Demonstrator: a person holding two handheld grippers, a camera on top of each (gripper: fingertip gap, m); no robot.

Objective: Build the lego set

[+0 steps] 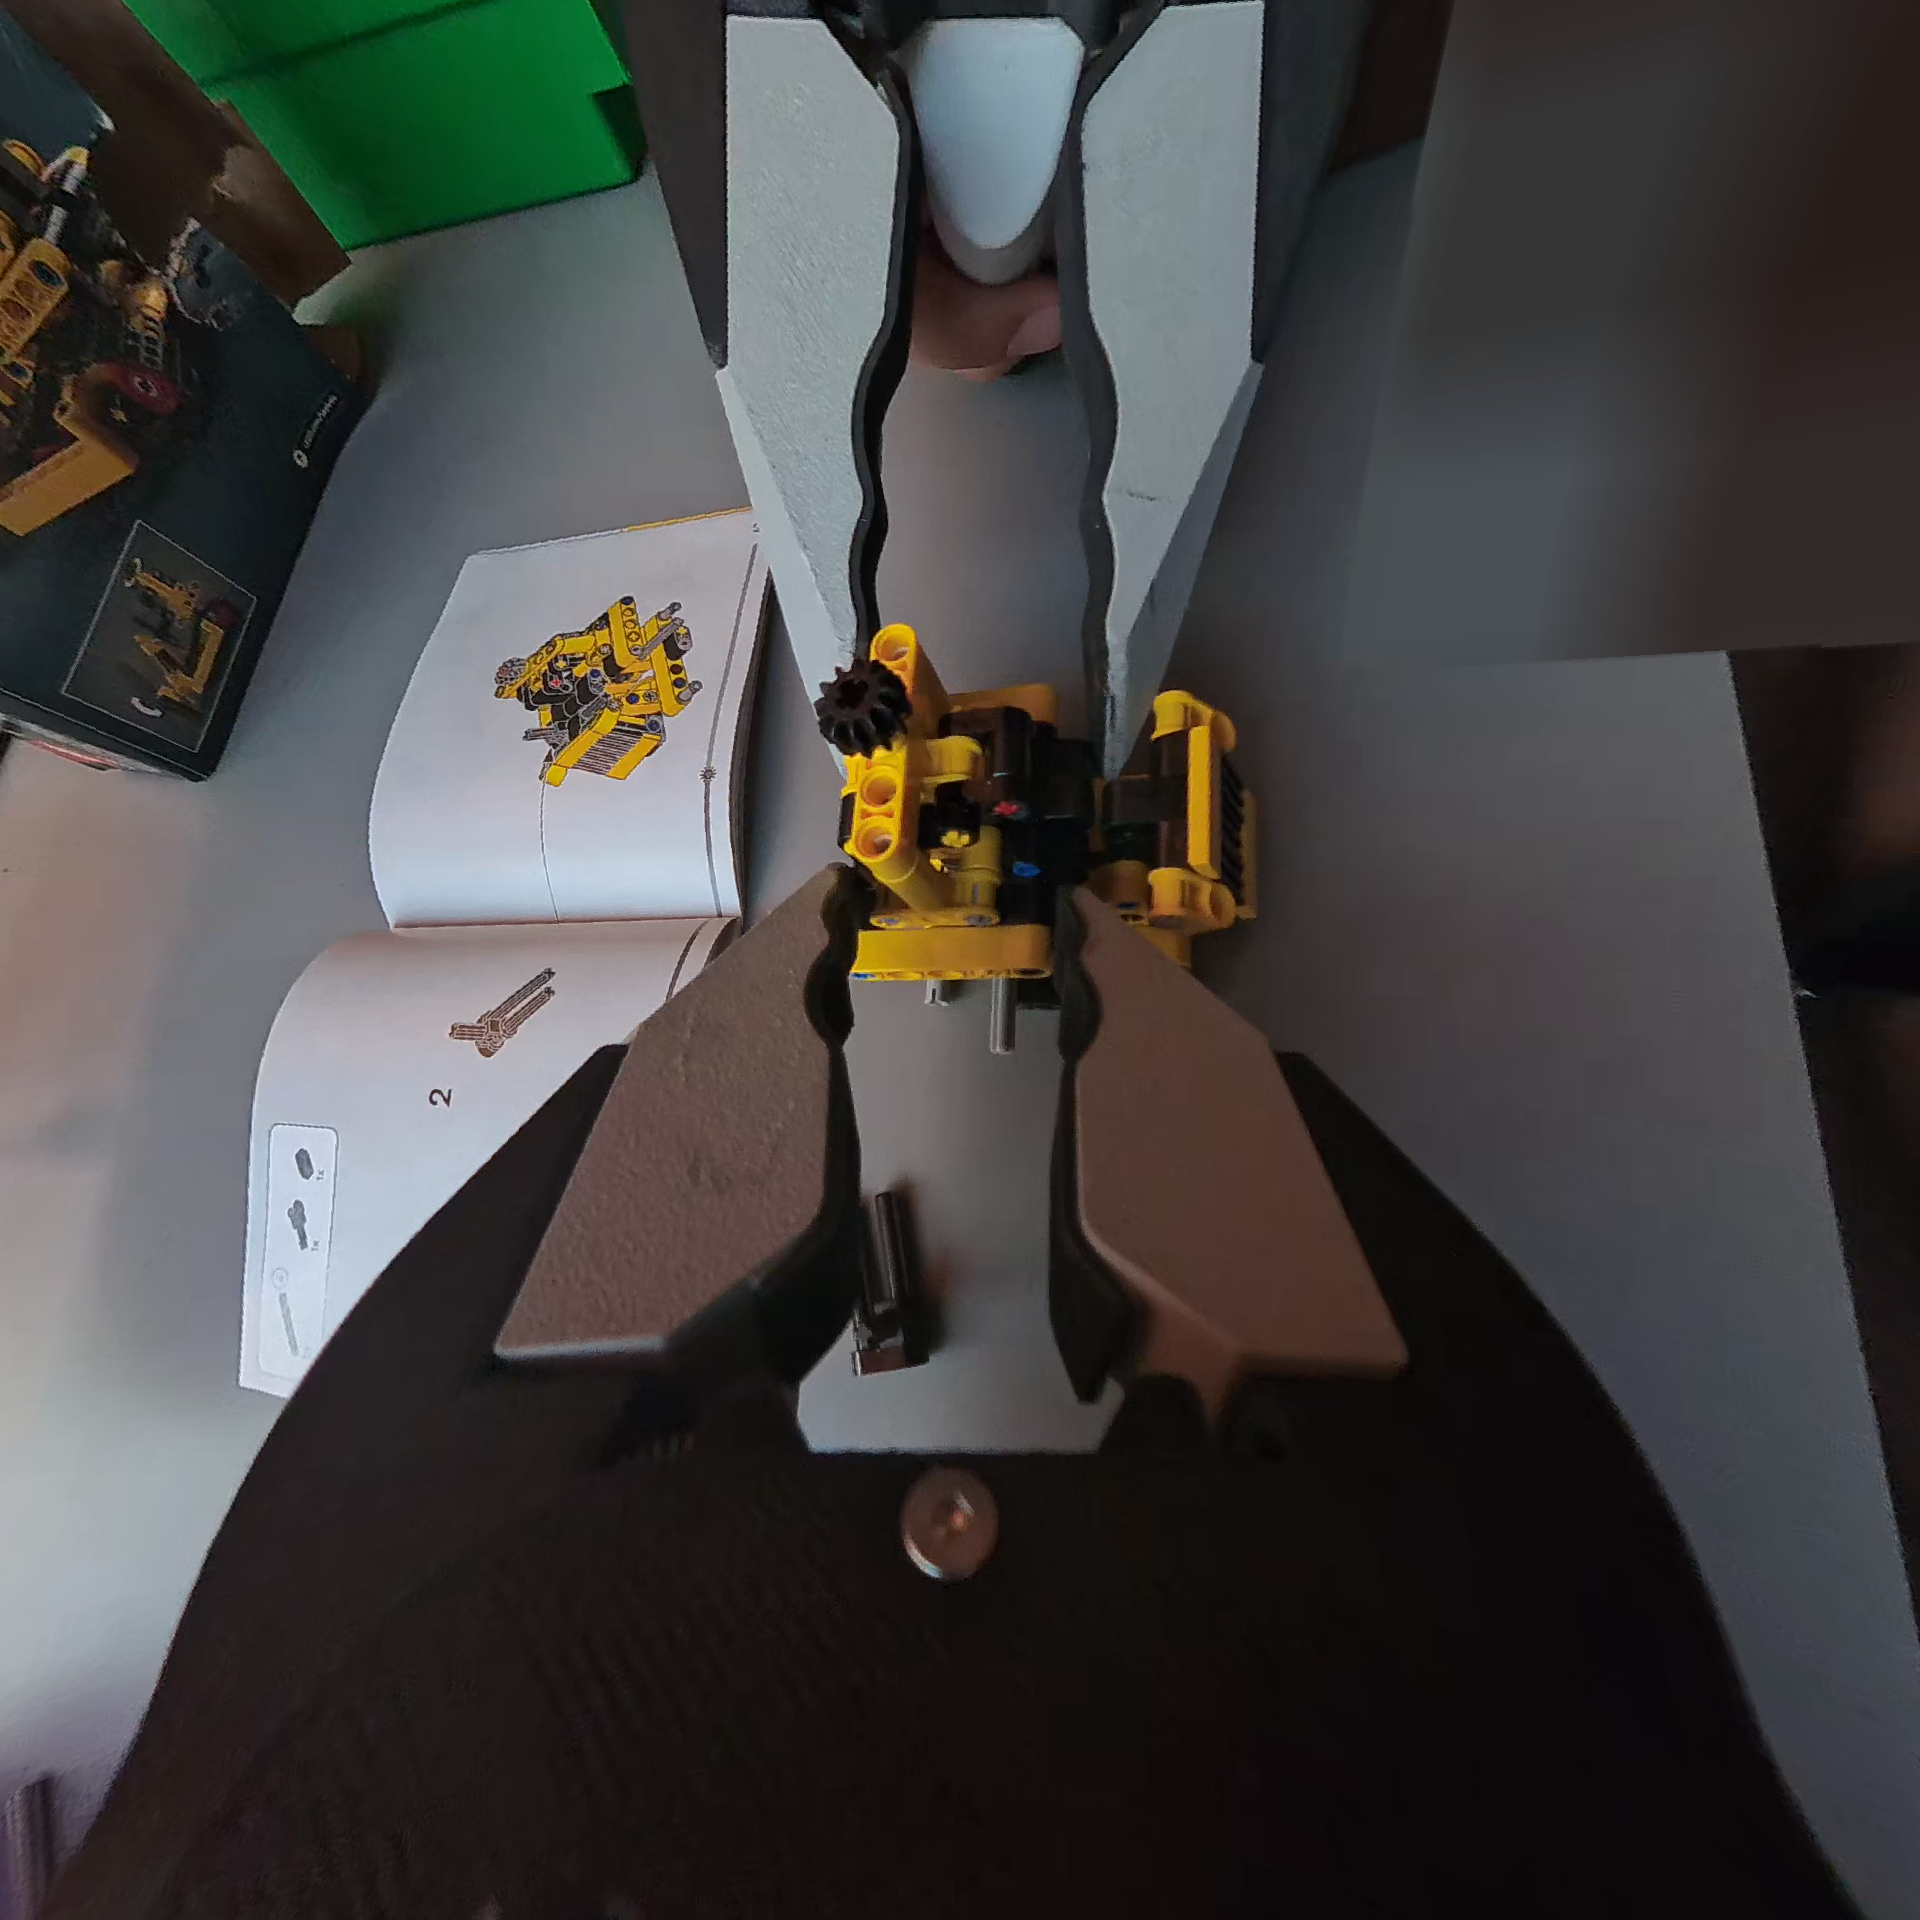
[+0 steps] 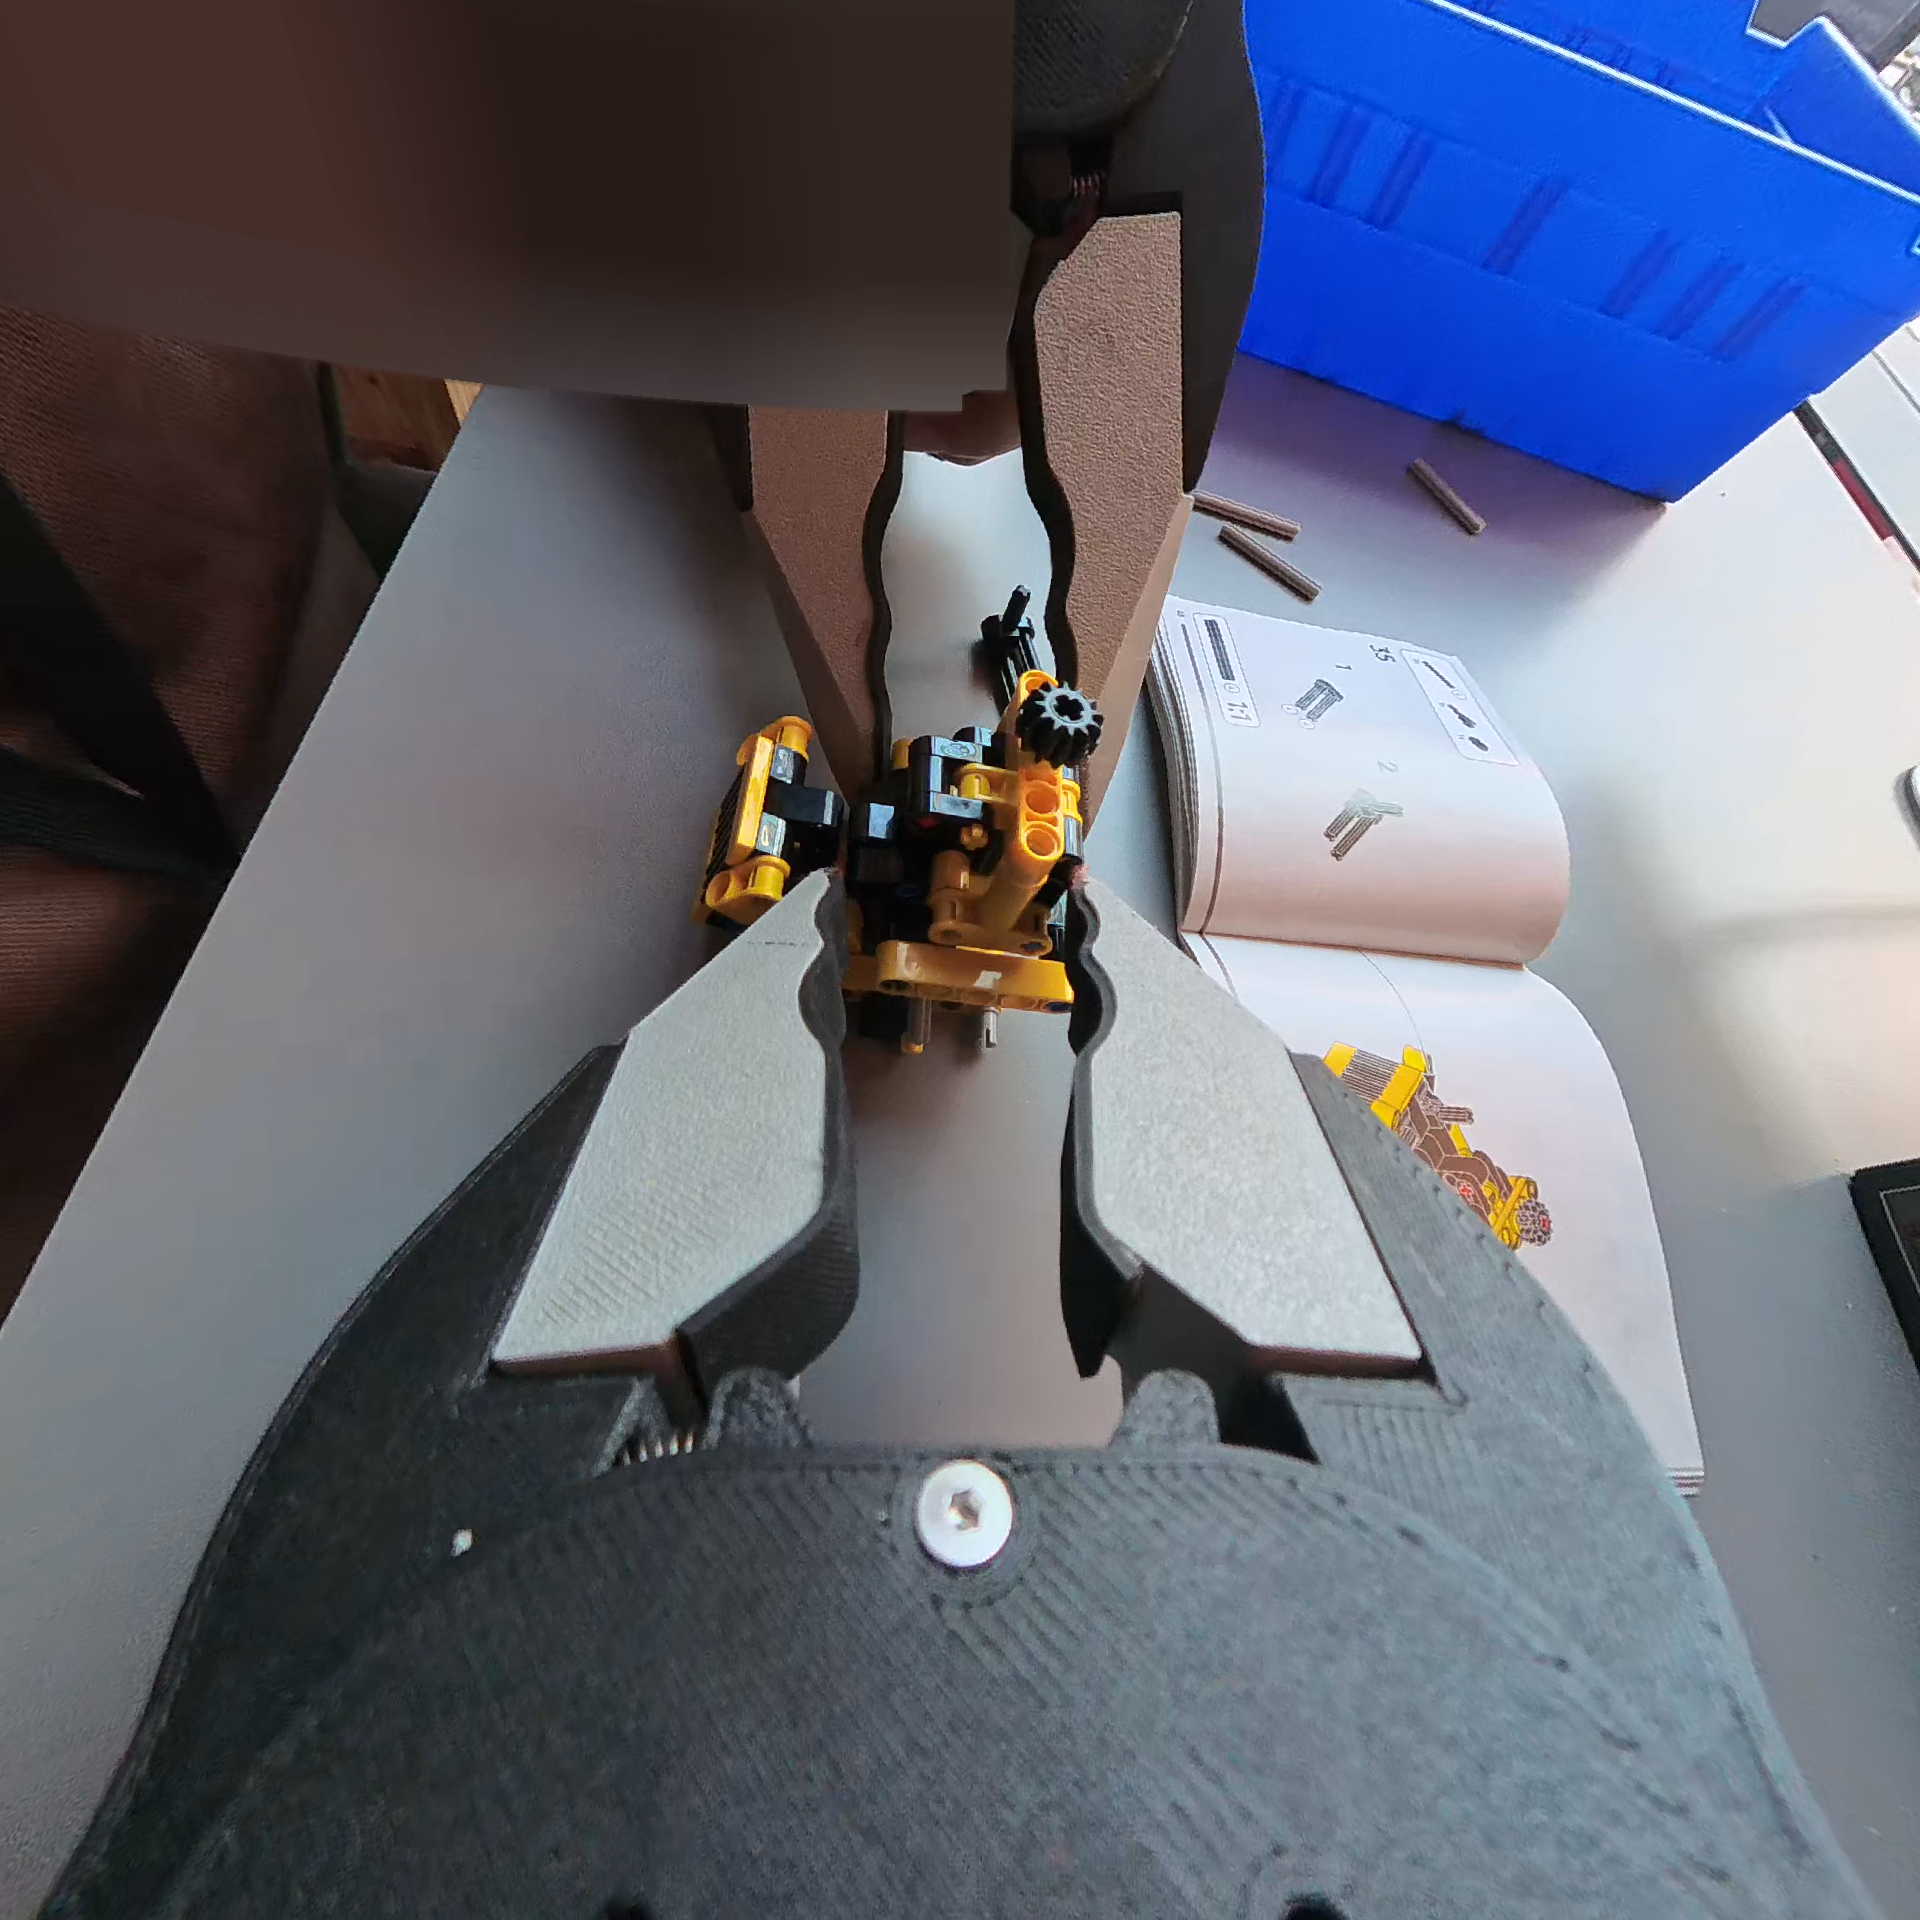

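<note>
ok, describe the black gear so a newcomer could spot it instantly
On the grey table, find the yellow-and-black lego assembly between the two grippers. The black gear sits atop its yellow holed beam. It is the only toothed, round part there.

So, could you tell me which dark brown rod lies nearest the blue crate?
The lone dark brown rod beside the blue plastic crate; the other two lie together, farther left.
</note>
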